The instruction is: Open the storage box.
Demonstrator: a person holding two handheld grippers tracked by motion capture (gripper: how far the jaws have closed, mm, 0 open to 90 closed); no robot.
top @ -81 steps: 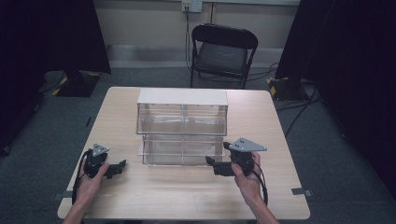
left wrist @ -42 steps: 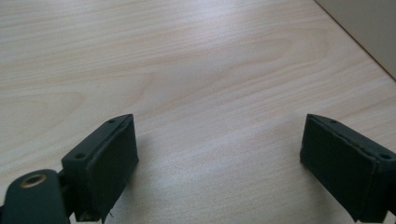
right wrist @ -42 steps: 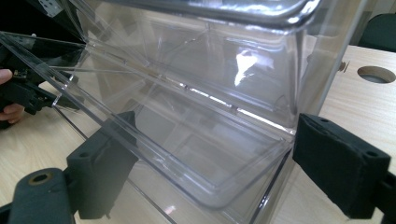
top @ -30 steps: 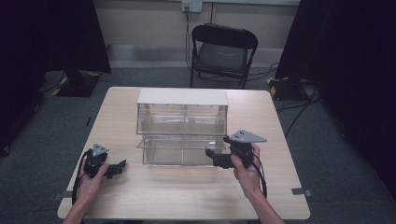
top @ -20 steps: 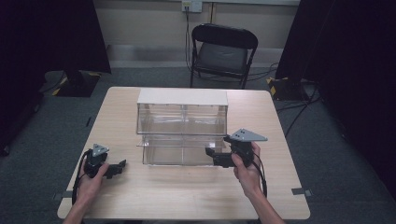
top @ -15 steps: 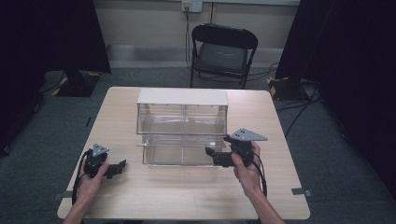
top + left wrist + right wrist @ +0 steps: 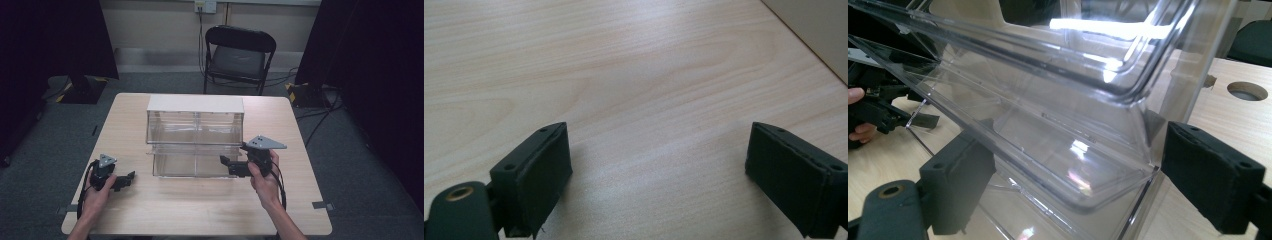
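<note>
The right hand-held gripper stood spread at the right end of the pulled-out clear drawer, whose long axis ran across the table; the left hand-held gripper, also spread, rested well apart.

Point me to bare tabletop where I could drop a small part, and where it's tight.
Bare wood runs along the near edge of the table, between the two forearms, and in front of the left gripper. The right strip beyond the right gripper is bare too. It's tight mid-table: the clear drawer unit with its lower drawer pulled out, the right gripper open at its corner.
</note>
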